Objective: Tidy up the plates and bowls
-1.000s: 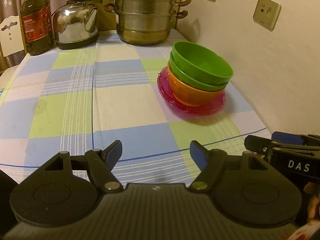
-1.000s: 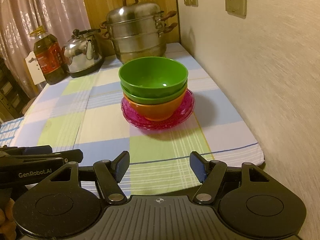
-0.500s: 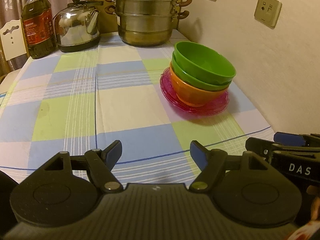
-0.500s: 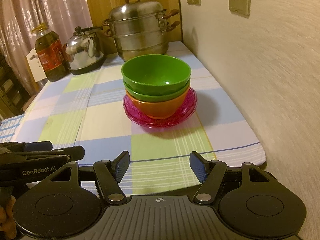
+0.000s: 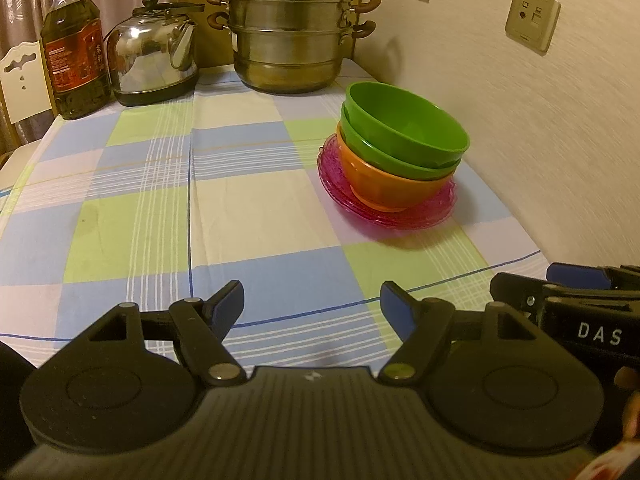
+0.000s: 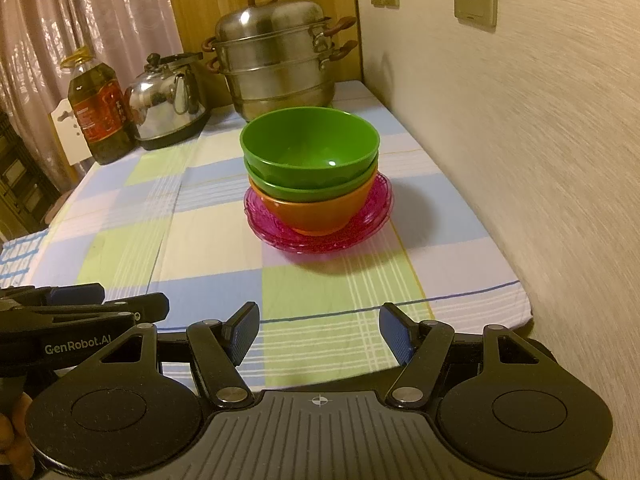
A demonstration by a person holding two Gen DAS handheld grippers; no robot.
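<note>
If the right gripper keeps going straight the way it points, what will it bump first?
Probably the tablecloth just short of the pink plates; the right gripper tilts downward, though depth is hard to judge.

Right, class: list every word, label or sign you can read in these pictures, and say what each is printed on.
"DAS": on the side of the right tongs.
"GenRobot.AI": on the side of the left tongs.
Red label on the oil bottle: print too small and blurred to read.
Nothing else carries readable text.
</note>
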